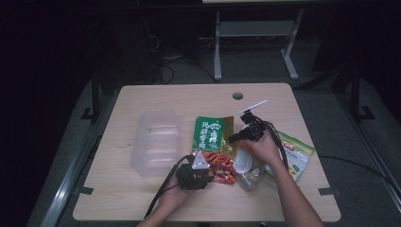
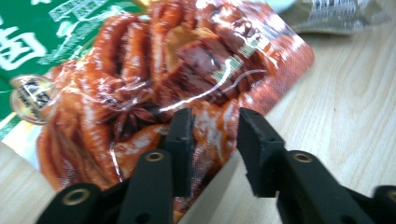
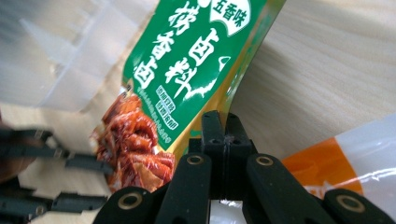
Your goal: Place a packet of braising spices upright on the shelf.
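Jaws of the left gripper (image 2: 212,144) stand parted, straddling the near red corner of the glossy green-and-red foil seasoning pouch (image 2: 154,79), which lies flat on the pale wooden table (image 2: 345,112). Its long axis runs away from this gripper, red end nearest, green end farthest. Farther off, the right gripper (image 3: 223,122) is pressed closed beside the pouch's gold side edge (whether it pinches that edge, I cannot tell). Left is likely nearer for a grasp.
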Demonstrator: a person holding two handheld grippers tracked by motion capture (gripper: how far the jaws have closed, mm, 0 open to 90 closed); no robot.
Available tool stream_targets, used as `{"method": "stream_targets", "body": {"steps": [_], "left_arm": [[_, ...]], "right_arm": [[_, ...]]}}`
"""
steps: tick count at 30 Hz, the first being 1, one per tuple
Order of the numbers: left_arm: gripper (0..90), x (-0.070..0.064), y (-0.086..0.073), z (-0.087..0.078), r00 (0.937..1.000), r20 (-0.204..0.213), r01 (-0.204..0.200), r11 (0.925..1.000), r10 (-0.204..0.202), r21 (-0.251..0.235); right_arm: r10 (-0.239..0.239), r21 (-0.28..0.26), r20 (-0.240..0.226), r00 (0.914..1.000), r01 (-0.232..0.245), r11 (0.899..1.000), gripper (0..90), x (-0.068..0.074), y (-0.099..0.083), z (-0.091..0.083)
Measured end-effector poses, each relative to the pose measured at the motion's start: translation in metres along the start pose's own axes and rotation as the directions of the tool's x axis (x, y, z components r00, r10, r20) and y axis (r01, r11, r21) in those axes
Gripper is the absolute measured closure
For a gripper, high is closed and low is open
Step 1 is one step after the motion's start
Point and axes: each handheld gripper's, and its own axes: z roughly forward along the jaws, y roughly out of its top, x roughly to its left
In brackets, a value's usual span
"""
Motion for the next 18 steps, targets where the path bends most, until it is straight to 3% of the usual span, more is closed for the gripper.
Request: {"method": "stream_targets", "body": {"steps": [5, 6, 7, 8, 9, 10, 11, 12, 13, 14, 15, 16, 17, 18], "left_arm": [[49.1, 0.007, 0.003, -0.010, 0.9986, 0.013, 0.052, 0.9966, -0.051, -0.064], [46.1, 0.010, 0.005, -0.016, 0.9963, 0.015, 0.086, 0.9908, -0.085, -0.105], [42.5, 0.010, 0.005, -0.016, 0.9963, 0.015, 0.086, 0.9908, -0.085, -0.105], [42.5, 0.013, 0.005, -0.020, 0.9944, 0.014, 0.106, 0.9862, -0.105, -0.127], [39.0, 0.014, 0.005, -0.022, 0.9917, 0.019, 0.129, 0.9806, -0.127, -0.148], [32.8, 0.017, 0.005, -0.025, 0.9867, 0.027, 0.163, 0.9711, -0.161, -0.175], [29.1, 0.017, 0.005, -0.025, 0.9867, 0.027, 0.163, 0.9711, -0.161, -0.175], [29.1, 0.018, 0.005, -0.027, 0.9849, 0.031, 0.173, 0.9675, -0.170, -0.184], [28.4, 0.019, 0.005, -0.029, 0.9832, 0.035, 0.183, 0.9631, -0.179, -0.198], [25.3, 0.020, 0.006, -0.032, 0.9797, 0.028, 0.200, 0.9547, -0.199, -0.220], [24.3, 0.020, 0.006, -0.032, 0.9797, 0.028, 0.200, 0.9547, -0.199, -0.220], [24.4, 0.020, 0.006, -0.034, 0.9740, 0.032, 0.225, 0.9439, -0.224, -0.241], [23.9, 0.020, 0.006, -0.034, 0.9740, 0.032, 0.225, 0.9439, -0.224, -0.241], [23.3, 0.020, 0.006, -0.035, 0.9701, 0.033, 0.241, 0.9363, -0.241, -0.255]], "right_arm": [[-0.060, -0.062, -0.023, 0.9979, 0.059, 0.996, 90.0, 0.009, -0.007, -0.016], [-0.106, -0.095, -0.031, 0.9938, 0.103, 0.990, 90.0, 0.016, -0.010, -0.025], [-0.106, -0.095, -0.031, 0.9938, 0.103, 0.990, 90.0, 0.016, -0.010, -0.025], [-0.128, -0.112, -0.036, 0.9911, 0.123, 0.986, 90.0, 0.020, -0.012, -0.030], [-0.158, -0.130, -0.031, 0.9870, 0.153, 0.980, 90.0, 0.026, -0.014, -0.037], [-0.208, -0.158, -0.033, 0.9775, 0.200, 0.967, 90.0, 0.035, -0.018, -0.047], [-0.240, -0.172, -0.030, 0.9704, 0.231, 0.958, 90.0, 0.040, -0.021, -0.052], [-0.240, -0.172, -0.030, 0.9704, 0.231, 0.958, 90.0, 0.040, -0.021, -0.052], [-0.269, -0.188, -0.027, 0.9626, 0.260, 0.947, 90.0, 0.045, -0.024, -0.058], [-0.327, -0.208, -0.012, 0.9450, 0.318, 0.925, 90.0, 0.055, -0.031, -0.067], [-0.327, -0.208, -0.012, 0.9450, 0.318, 0.925, 90.0, 0.055, -0.031, -0.067], [-0.363, -0.224, -0.005, 0.9318, 0.353, 0.909, 90.0, 0.061, -0.038, -0.076], [-0.363, -0.224, -0.005, 0.9318, 0.353, 0.909, 90.0, 0.061, -0.038, -0.076], [-0.390, -0.229, 0.016, 0.9207, 0.383, 0.895, 90.0, 0.065, -0.044, -0.082]]}}
